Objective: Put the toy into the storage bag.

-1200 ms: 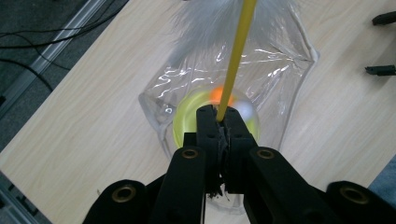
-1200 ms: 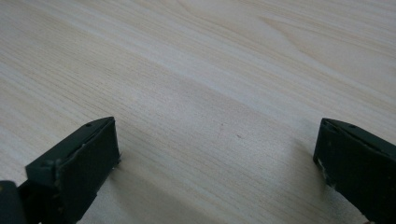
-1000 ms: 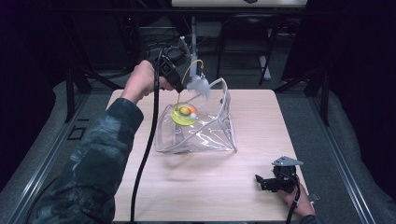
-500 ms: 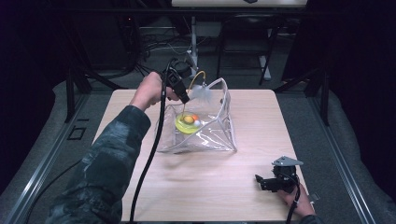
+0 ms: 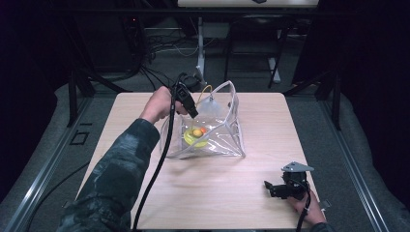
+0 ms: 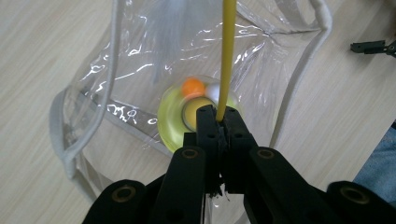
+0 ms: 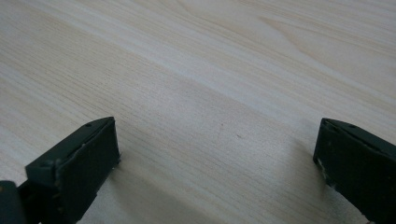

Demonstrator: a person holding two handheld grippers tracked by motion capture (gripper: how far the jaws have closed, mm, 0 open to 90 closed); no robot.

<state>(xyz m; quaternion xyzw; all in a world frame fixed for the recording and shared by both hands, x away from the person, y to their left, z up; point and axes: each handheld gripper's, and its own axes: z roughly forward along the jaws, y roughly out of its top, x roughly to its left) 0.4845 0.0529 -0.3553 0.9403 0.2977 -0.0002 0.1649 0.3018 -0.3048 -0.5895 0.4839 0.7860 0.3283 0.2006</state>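
In the high view, a clear plastic bag (image 5: 212, 130) with white trim sits on the wooden table (image 5: 145, 104) toward its far edge, a little left of the middle, its mouth gaping upward. Inside it lie a yellow-green ring (image 5: 195, 137) and small orange and pale balls. The left gripper (image 5: 186, 102), held in the person's left hand (image 5: 158, 104), hovers over the bag's left rim, with a thin yellow cord (image 5: 205, 91) arching from its tip toward the bag's far side. The right gripper (image 5: 276, 188) rests near the table's near right corner, held by the right hand (image 5: 309, 209). In the left gripper view, the 2 black jaws are pressed together on the yellow cord (image 6: 227, 56), which runs straight up out of the picture; below them the bag (image 6: 116, 98) lies open with the ring (image 6: 170, 121), an orange ball (image 6: 192, 87) and a whitish ball (image 6: 214, 92) inside. In the right gripper view, the 2 jaws stand spread wide apart just above bare table wood (image 7: 210, 70), with nothing between them.
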